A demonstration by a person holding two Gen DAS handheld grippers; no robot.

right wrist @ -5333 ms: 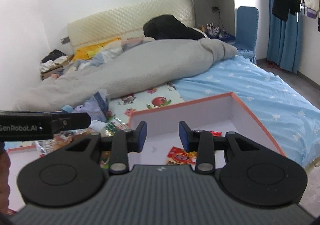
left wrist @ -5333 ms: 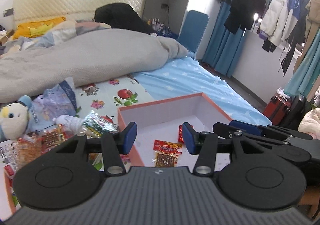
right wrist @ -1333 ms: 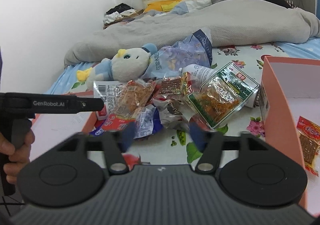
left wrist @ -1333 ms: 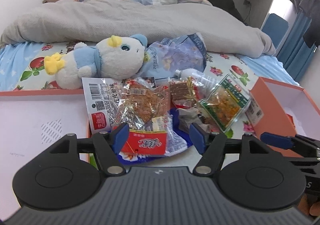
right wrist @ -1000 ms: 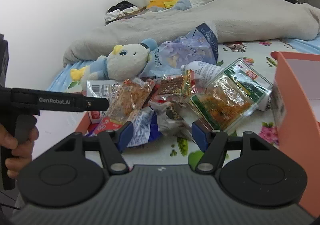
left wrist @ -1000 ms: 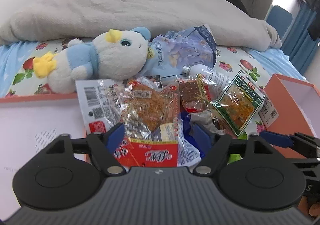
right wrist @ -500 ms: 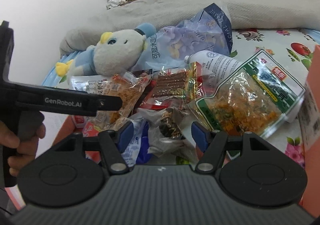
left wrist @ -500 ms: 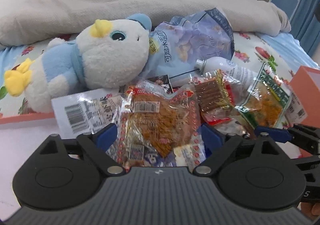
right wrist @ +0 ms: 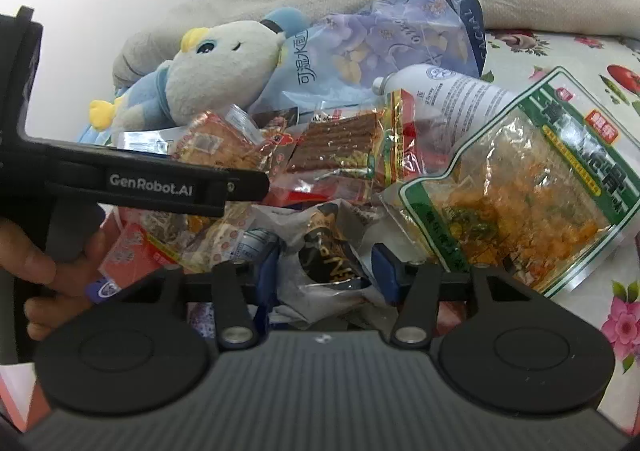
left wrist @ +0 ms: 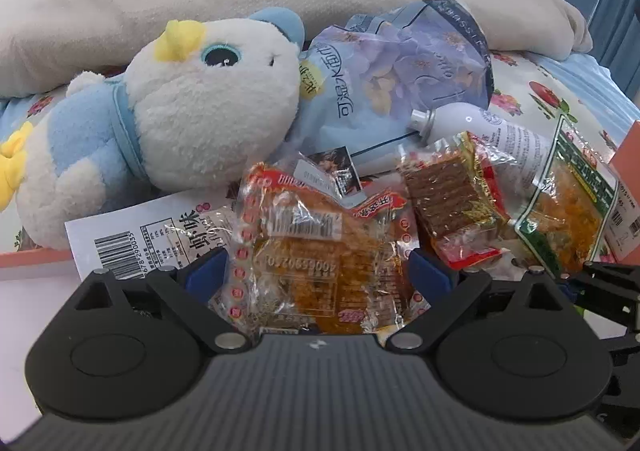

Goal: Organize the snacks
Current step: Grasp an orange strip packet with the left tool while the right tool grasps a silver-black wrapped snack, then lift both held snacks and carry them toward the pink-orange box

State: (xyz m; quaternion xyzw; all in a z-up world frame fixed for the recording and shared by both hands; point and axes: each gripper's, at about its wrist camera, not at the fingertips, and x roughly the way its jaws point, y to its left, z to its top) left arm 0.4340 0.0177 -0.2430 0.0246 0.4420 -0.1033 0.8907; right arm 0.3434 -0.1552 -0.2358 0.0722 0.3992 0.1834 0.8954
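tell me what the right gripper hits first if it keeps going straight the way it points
Most likely the crumpled silver and black wrapper, already between the closing jaws of the right gripper; pad contact is unclear.

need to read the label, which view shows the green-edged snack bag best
The right wrist view. There the green-edged snack bag lies nearly whole, its clear front and printed label facing the camera. In the left wrist view it sits at the right edge, squeezed by the fisheye and cut off.

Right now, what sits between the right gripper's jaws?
In the right wrist view, a crumpled silver-and-black snack wrapper sits between the closing jaws of the right gripper.
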